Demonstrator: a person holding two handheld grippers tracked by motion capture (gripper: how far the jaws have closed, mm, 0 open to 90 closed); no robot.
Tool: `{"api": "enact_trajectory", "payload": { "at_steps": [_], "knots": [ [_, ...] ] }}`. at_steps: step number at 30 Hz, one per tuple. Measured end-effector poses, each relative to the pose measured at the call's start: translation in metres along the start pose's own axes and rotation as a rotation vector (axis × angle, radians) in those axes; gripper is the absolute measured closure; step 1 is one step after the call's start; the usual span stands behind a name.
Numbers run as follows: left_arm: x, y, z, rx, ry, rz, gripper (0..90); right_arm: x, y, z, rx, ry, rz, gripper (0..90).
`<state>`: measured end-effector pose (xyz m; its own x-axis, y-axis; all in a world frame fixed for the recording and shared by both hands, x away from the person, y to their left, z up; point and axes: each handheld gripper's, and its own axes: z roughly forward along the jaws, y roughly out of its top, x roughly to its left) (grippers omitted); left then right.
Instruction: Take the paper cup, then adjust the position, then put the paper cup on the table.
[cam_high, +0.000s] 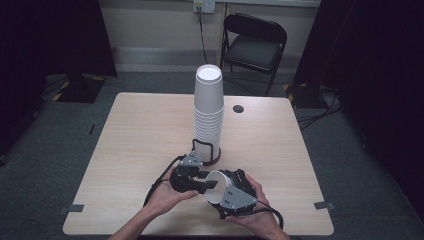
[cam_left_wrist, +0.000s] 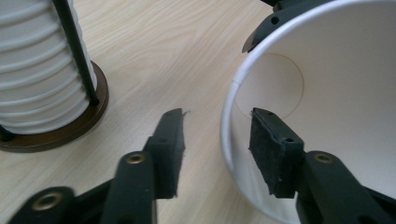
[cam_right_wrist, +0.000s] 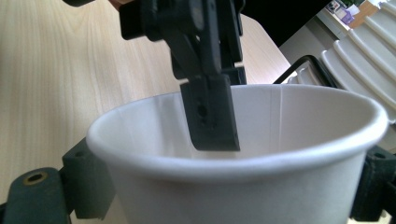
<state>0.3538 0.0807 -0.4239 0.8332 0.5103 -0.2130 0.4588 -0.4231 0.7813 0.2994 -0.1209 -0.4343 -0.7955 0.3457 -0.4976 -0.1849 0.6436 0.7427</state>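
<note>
- Fingers of the left gripper are spread apart and straddle the rim of a white paper cup: in the left gripper view one finger sits inside the cup's mouth and the other outside it, with clear gaps to the cup wall on both sides, so they pinch nothing.
- Fingers of the right gripper press on the cup from either side, one dark pad at each flank of the cup in the right gripper view, holding it just below the rim.
- In the high view the cup lies tilted on its side between the two grippers, its open mouth turned toward the left gripper, near the front edge of the counter.
- Both hands, the left hand and the right hand, come in from the bottom of the high view, and a black cable trails from each gripper.
- Just behind the grippers stands a tall stack of white cups, upside down, seated in a black wire holder with a round brown base.
- Farther back, a small dark round hole marks the counter's far side.
- Beyond the counter, a black folding chair stands on the grey floor by the wall.
</note>
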Motion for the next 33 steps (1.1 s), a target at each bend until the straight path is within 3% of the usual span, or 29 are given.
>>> {"api": "enact_trajectory", "payload": {
  "at_steps": [3,5,9,12,18,23,26,29,33],
  "knots": [
    [0.000,-0.001,-0.003,-0.023,0.015,-0.012,47.8,-0.003,-0.003,-0.001,-0.001,0.001,0.032,11.0],
    [0.000,-0.001,-0.005,-0.036,0.049,-0.003,44.5,-0.006,-0.006,-0.002,-0.003,-0.009,0.058,10.9],
    [0.003,-0.001,-0.009,-0.056,0.072,0.006,39.7,-0.012,-0.011,-0.003,0.005,-0.033,0.098,10.9],
    [0.004,-0.001,-0.013,-0.082,0.078,-0.017,37.2,-0.018,-0.015,-0.004,0.000,-0.037,0.141,10.8],
    [0.007,-0.002,-0.019,-0.125,0.135,0.013,31.1,-0.024,-0.021,-0.006,0.003,-0.051,0.184,10.8],
    [0.014,-0.007,-0.024,-0.135,0.169,0.029,27.9,-0.030,-0.024,-0.006,-0.012,-0.057,0.238,10.8],
    [0.017,-0.011,-0.028,-0.136,0.165,0.028,27.0,-0.035,-0.024,-0.007,-0.031,-0.057,0.281,10.8],
    [0.019,-0.015,-0.032,-0.142,0.156,-0.001,26.9,-0.039,-0.025,-0.010,-0.056,-0.059,0.327,10.8],
    [0.022,-0.020,-0.037,-0.130,0.181,0.029,25.7,-0.048,-0.029,-0.012,-0.080,-0.064,0.388,10.7]
  ]
}}
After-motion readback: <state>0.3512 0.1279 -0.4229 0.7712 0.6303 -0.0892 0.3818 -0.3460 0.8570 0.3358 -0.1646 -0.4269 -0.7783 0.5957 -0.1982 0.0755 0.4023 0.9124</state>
